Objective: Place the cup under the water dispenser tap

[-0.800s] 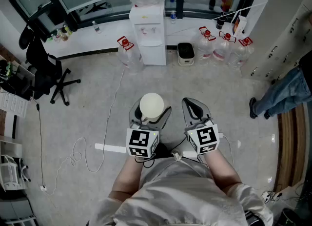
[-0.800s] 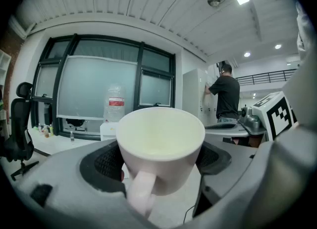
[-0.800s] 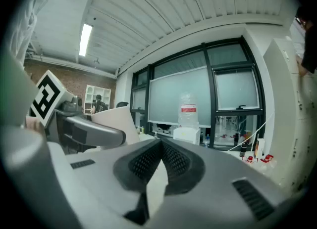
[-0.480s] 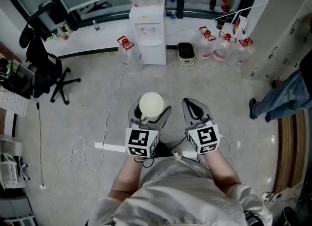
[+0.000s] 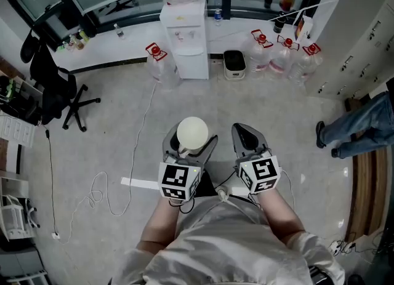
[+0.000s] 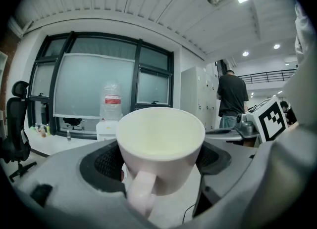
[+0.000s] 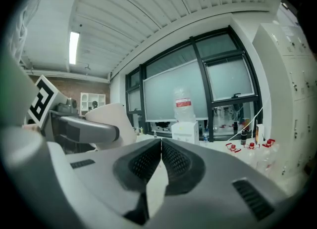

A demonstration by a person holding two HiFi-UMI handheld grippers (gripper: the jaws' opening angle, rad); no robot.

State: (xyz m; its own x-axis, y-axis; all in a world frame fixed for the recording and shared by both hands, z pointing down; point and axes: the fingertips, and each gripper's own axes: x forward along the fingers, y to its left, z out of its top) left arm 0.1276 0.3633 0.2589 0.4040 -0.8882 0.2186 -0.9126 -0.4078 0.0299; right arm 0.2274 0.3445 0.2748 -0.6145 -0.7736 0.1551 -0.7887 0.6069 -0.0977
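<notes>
A white cup (image 5: 192, 133) sits upright between the jaws of my left gripper (image 5: 188, 143), which is shut on it. In the left gripper view the cup (image 6: 161, 149) fills the middle, empty, its handle toward the camera. My right gripper (image 5: 247, 135) is beside it, shut with nothing in it; its pads (image 7: 171, 160) meet at the tips. The white water dispenser (image 5: 184, 36) with a bottle on top stands far ahead against the window wall, also seen small in the left gripper view (image 6: 110, 124) and the right gripper view (image 7: 187, 130).
Water jugs (image 5: 284, 55) stand right of the dispenser, one jug (image 5: 157, 62) to its left, and a small bin (image 5: 234, 64) beside it. A black office chair (image 5: 58, 93) is at left. A cable (image 5: 135, 154) runs across the floor. A person's legs (image 5: 360, 124) are at right.
The view has shifted slightly forward toward the dispenser; both grippers keep their hold and pose. The person at right has stepped a little.
</notes>
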